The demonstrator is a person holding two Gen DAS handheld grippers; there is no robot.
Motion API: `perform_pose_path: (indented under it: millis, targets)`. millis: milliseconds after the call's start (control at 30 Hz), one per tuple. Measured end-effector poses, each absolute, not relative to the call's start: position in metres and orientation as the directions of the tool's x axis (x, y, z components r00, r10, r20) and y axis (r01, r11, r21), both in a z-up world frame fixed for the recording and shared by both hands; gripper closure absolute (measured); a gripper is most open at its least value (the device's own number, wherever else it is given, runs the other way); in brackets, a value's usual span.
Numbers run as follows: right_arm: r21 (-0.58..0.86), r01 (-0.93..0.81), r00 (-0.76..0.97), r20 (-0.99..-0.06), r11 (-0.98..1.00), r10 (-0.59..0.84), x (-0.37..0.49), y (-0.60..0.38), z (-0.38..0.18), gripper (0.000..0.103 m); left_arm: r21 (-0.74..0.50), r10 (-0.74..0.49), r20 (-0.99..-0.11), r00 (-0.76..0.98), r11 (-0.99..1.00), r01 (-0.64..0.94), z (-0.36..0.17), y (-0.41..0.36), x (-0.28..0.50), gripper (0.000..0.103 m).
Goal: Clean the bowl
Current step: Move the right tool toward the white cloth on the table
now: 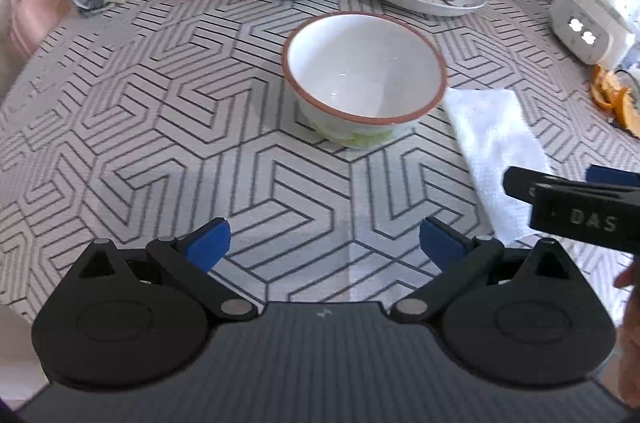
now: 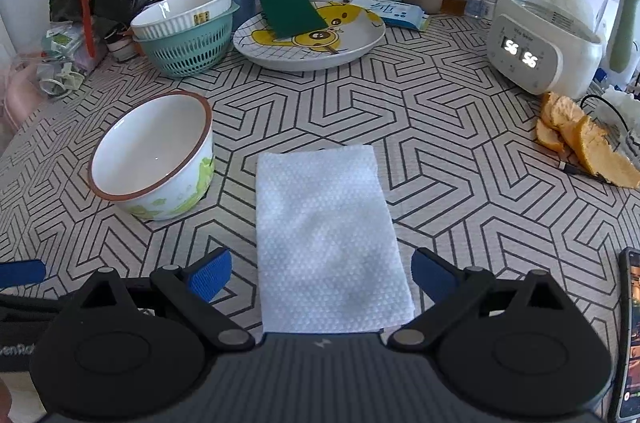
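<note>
Centrally in the left wrist view: glossy white bowl (image 1: 365, 73), brown rim, green leaf print, upright on the geometric-line tablecloth (image 1: 160, 111). Just beside it, lower right, a dimpled white paper towel (image 2: 328, 239), flat. Upper frame: ribbed white dish nested in teal plastic colander (image 2: 188, 43), cartoon plate (image 2: 310, 41) bearing green scouring pad (image 2: 286, 3). Left gripper (image 1: 324, 243) and right gripper (image 2: 322, 273) both spread wide, empty.

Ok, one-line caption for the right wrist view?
Open right gripper poised over a folded white paper towel, brown-rimmed bowl waiting to its left.
</note>
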State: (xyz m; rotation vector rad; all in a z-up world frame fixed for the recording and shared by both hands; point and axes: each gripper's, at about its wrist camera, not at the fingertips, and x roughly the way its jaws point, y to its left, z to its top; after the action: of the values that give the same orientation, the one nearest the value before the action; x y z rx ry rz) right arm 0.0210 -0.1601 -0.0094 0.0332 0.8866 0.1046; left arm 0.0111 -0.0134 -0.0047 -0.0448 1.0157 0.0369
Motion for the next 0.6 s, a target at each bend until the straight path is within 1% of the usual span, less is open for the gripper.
perform_pose_path:
  millis: [67, 300, 433, 533, 600]
  targets:
    - [0.079, -0.085, 0.624, -0.773, 0.993, 0.115, 0.019, -0.160, -0.010, 0.005, -0.003, 0.027, -0.847, 0.531, 0.998, -0.055, -0.005, -0.014, 0.012, 0.000]
    - [0.089, -0.093, 0.612, -0.780, 0.992, 0.128, 0.023, -0.160, -0.009, 0.006, -0.008, 0.023, -0.841, 0.541, 0.998, -0.055, -0.007, -0.006, 0.003, 0.000]
    - [0.083, -0.133, 0.611, -0.778, 0.988, 0.148, 0.026, -0.164, -0.006, 0.006, -0.004, 0.025, -0.845, 0.534, 0.999, -0.054, -0.009, -0.010, 0.004, 0.000]
    - [0.082, -0.161, 0.611, -0.775, 0.984, 0.164, 0.028, -0.168, -0.003, 0.010, -0.011, 0.018, -0.849, 0.527, 0.999, -0.051, -0.011, -0.008, 0.004, 0.000]
    - [0.136, -0.126, 0.608, -0.772, 0.983, 0.185, 0.039, -0.187, 0.004, 0.010, -0.012, 0.016, -0.851, 0.524, 0.999, -0.049, -0.011, -0.006, 0.003, 0.000]
